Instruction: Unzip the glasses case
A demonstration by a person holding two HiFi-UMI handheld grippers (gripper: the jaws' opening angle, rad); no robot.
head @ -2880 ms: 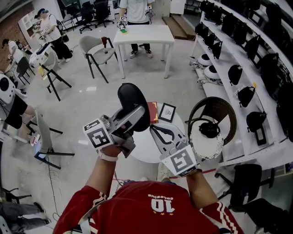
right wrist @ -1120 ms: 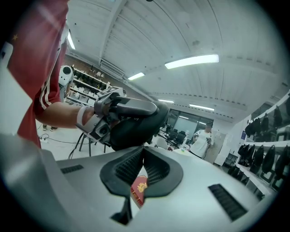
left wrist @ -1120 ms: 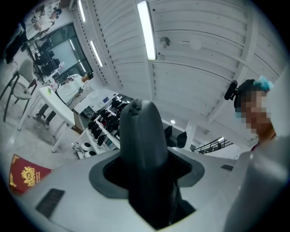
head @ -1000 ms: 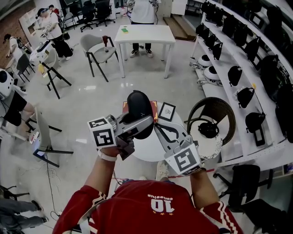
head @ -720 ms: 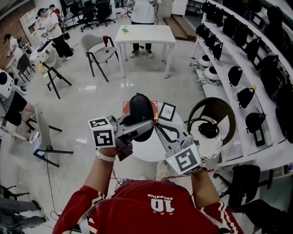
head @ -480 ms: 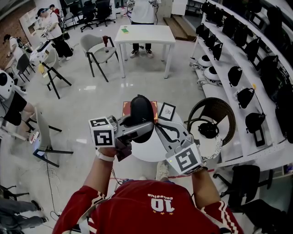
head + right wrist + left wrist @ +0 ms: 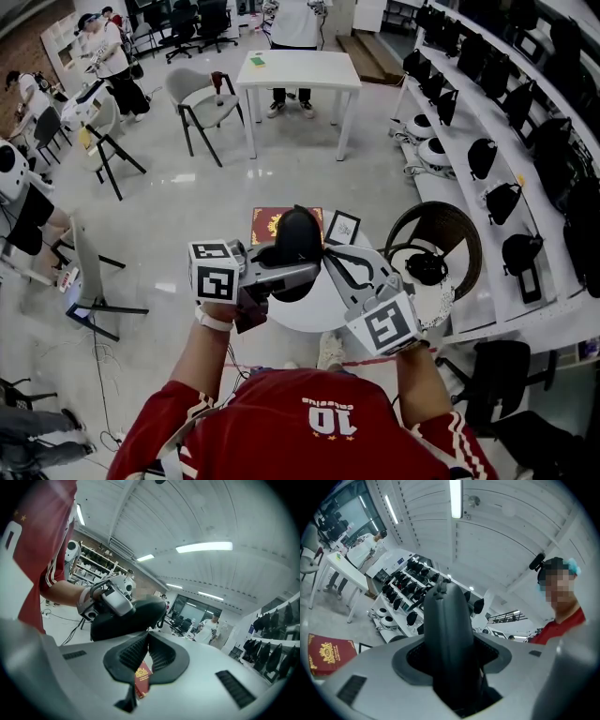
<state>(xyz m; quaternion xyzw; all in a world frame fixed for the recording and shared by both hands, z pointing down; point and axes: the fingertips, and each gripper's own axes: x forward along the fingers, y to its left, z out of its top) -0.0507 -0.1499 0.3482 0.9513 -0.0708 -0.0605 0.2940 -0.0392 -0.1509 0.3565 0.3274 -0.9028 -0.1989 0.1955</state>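
Starting with the head view, the left gripper (image 7: pixel 289 270) has its jaws partly spread and clamped across the black glasses case (image 7: pixel 298 232). It holds the case on edge in the air above the round white table (image 7: pixel 314 311), probably so the zip is within reach of the other tool. The right gripper (image 7: pixel 327 251) comes in from the right, its tips meeting at the case's right flank. A red booklet (image 7: pixel 272 223) and a small framed picture (image 7: pixel 342 228) lie on the far side, clear of the work.

Seen from the left gripper view, the case (image 7: pixel 450 630) stands upright between the two pads, which press on its broad sides. A seam line runs up the narrow edge facing the camera, so this grip appears to leave the zip track free.

Seen from the right gripper view, the jaws are closed tip to tip just at the case (image 7: pixel 138 616). The gap lower between the pads shows only the booklet (image 7: pixel 142 679) beyond. Whether a zip pull is pinched between the tips, I cannot tell.
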